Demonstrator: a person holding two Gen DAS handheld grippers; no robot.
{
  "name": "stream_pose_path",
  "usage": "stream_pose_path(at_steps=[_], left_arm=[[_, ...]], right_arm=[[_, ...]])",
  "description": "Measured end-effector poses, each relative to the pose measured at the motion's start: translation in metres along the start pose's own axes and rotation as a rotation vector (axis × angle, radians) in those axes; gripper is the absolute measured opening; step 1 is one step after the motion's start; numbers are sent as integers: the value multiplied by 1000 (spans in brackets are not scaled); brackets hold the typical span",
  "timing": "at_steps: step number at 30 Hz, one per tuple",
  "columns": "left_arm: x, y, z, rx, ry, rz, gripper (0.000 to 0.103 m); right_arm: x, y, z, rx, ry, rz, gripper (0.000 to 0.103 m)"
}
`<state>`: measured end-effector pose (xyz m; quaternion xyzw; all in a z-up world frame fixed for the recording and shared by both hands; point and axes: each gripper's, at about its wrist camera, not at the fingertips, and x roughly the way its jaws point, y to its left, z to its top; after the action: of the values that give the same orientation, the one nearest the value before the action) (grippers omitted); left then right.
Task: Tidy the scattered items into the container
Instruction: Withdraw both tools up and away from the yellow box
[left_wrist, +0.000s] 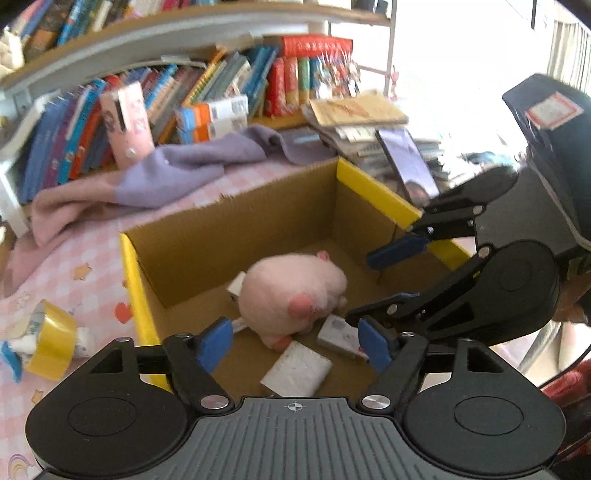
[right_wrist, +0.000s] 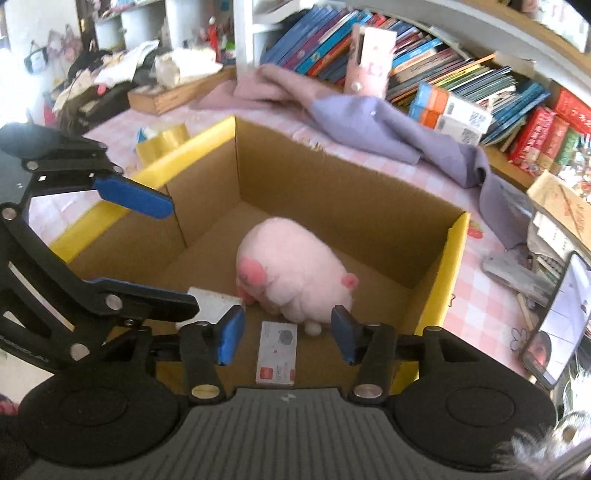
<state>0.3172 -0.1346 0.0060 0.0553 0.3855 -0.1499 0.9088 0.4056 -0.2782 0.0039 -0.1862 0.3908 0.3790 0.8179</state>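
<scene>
An open cardboard box (left_wrist: 229, 236) with yellow-taped rims sits on a pink checked cloth; it also shows in the right wrist view (right_wrist: 332, 192). Inside lie a pink plush pig (left_wrist: 291, 295) (right_wrist: 295, 269), a white packet (left_wrist: 297, 371), a small grey box (left_wrist: 338, 334) and a white and red card box (right_wrist: 277, 352). My left gripper (left_wrist: 295, 345) is open and empty above the box's near edge. My right gripper (right_wrist: 286, 338) is open and empty over the box, and shows in the left wrist view (left_wrist: 384, 288). A yellow tape roll (left_wrist: 50, 341) and a tube lie outside on the left.
A purple and pink cloth (left_wrist: 147, 181) lies behind the box. Rows of books (left_wrist: 184, 96) fill the shelf behind. A phone (right_wrist: 557, 321) stands to the right of the box beside stacked papers (left_wrist: 354, 114). A pink case (left_wrist: 127, 122) leans on the books.
</scene>
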Motion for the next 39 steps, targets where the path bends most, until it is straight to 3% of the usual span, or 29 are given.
stream_pose_path(at_steps=[3,8,11,20,26,29,35,39], left_arm=[[-20,-2,1,-36,-75,4,85],[-65,-2,-14,-199,-275,14,90],[-83,-4,-24,-235,-328,54,91],[-115,-1,-55,-182,-366,153,97],[-141,7,-94,-108,-366,172,99],[-161,15,-117,-71,-371,191,101],[-196,36,-161,-158,-362,203,102],[-214,40,-187,-158,-342,291,102]], right_arm=[[-16,5,-1,8,-35,-24,53],[-51,19,-10,50,-143,-97,62],[-71,27,-16,117,-206,-153,65],[-109,60,-45,354,-364,-414,67],[-114,100,-64,413,-345,-491,68],[-117,130,-69,414,-340,-527,75],[-126,193,-81,396,-366,-554,82],[-124,228,-91,410,-347,-565,82]])
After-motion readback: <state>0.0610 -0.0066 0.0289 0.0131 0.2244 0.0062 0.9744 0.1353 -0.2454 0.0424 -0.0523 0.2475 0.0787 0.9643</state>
